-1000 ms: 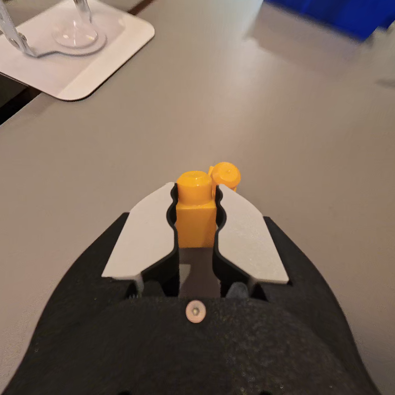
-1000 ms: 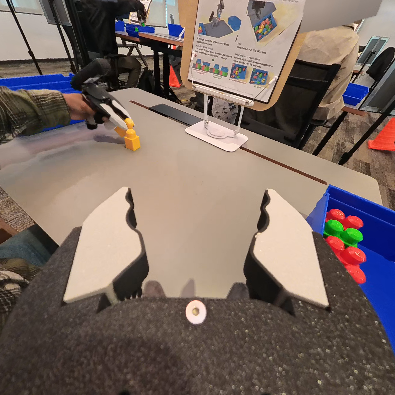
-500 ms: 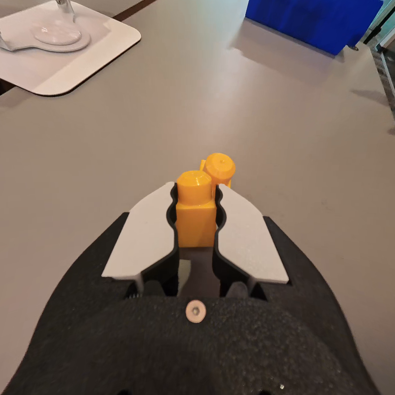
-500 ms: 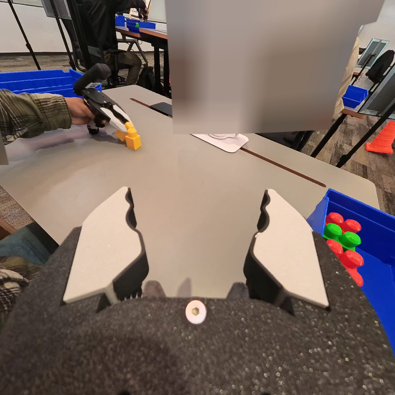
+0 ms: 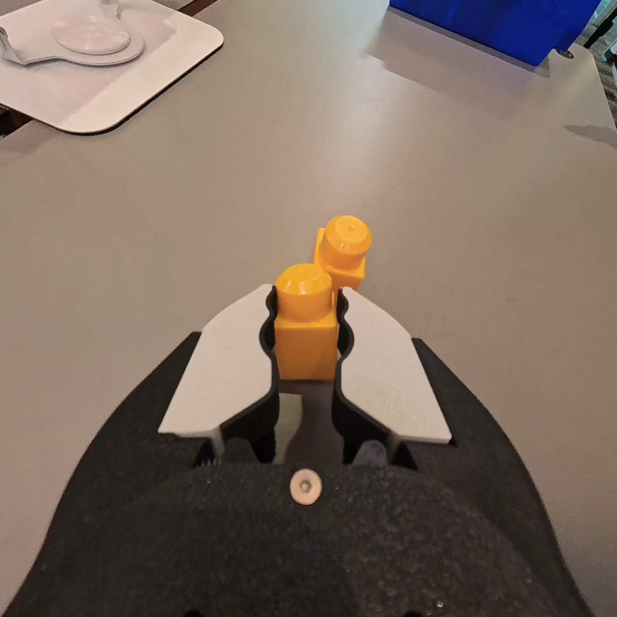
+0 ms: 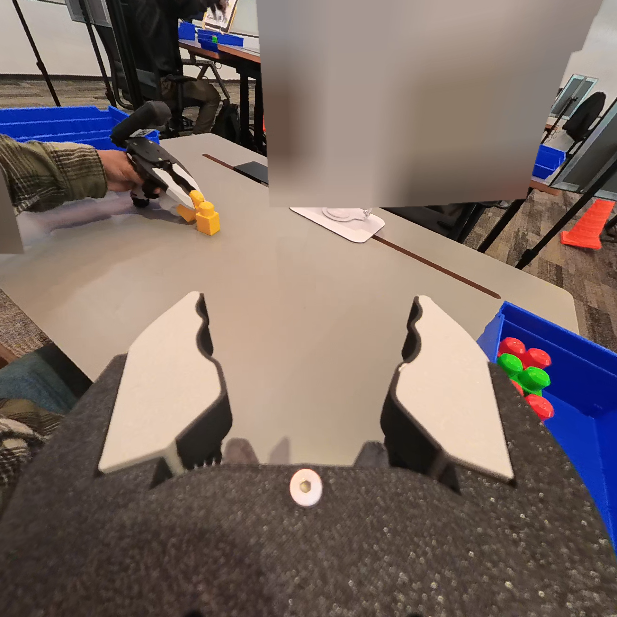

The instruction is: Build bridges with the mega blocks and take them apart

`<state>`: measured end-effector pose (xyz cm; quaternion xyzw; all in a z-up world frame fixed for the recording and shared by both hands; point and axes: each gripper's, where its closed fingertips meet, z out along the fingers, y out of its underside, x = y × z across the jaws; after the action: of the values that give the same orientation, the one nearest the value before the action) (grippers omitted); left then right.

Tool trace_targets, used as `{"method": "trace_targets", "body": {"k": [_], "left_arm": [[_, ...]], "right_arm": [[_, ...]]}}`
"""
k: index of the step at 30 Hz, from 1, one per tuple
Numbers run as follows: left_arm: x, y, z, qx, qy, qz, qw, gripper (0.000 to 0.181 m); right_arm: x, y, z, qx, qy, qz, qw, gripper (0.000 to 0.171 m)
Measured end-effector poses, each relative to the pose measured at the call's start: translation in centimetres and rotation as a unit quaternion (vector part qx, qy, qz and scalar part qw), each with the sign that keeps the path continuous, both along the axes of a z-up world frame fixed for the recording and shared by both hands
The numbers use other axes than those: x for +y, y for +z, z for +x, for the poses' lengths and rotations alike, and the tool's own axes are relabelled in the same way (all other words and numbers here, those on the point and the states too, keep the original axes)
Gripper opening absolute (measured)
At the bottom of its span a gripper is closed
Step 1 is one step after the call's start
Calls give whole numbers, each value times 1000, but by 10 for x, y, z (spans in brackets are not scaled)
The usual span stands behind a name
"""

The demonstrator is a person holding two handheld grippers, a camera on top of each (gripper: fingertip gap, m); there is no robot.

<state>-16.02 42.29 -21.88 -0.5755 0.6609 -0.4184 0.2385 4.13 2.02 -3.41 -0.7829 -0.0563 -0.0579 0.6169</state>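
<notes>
My left gripper is shut on an orange one-stud block, gripping its sides. A second orange one-stud block stands on the grey table just ahead and to the right of it. In the right wrist view the left gripper holds its block tilted and low at the table, next to the standing block. My right gripper is open and empty above the table's near side.
A blue bin at the right holds red and green blocks. Another blue bin sits behind the left hand. A white stand base is at the table's back; it also shows in the left wrist view. Left tips to right tips: about 50 cm.
The left gripper has come down with its orange block and drawn back a little, so the standing block now shows farther ahead. The right gripper has barely moved.
</notes>
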Motion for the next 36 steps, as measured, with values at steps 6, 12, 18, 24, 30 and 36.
{"method": "trace_targets", "body": {"k": [6,12,18,24,30,36], "left_arm": [[-5,-1,-6,5,-24,23,999,34],[2,-7,-13,19,-11,32,999,44],[-2,-26,-21,86,-26,39,995,42],[-3,-17,-21,63,-22,10,998,41],[-4,-2,-12,23,-20,25,999,41],[3,-10,-14,54,-10,51,997,41]], "right_arm": [[-1,3,-2,-5,1,0,1000,112],[0,7,-5,-12,3,2,1000,113],[1,6,-6,-12,4,0,1000,113],[3,6,-7,-14,6,0,1000,113],[5,4,-8,-14,9,-4,1000,113],[5,4,-9,-14,9,-4,1000,113]]}}
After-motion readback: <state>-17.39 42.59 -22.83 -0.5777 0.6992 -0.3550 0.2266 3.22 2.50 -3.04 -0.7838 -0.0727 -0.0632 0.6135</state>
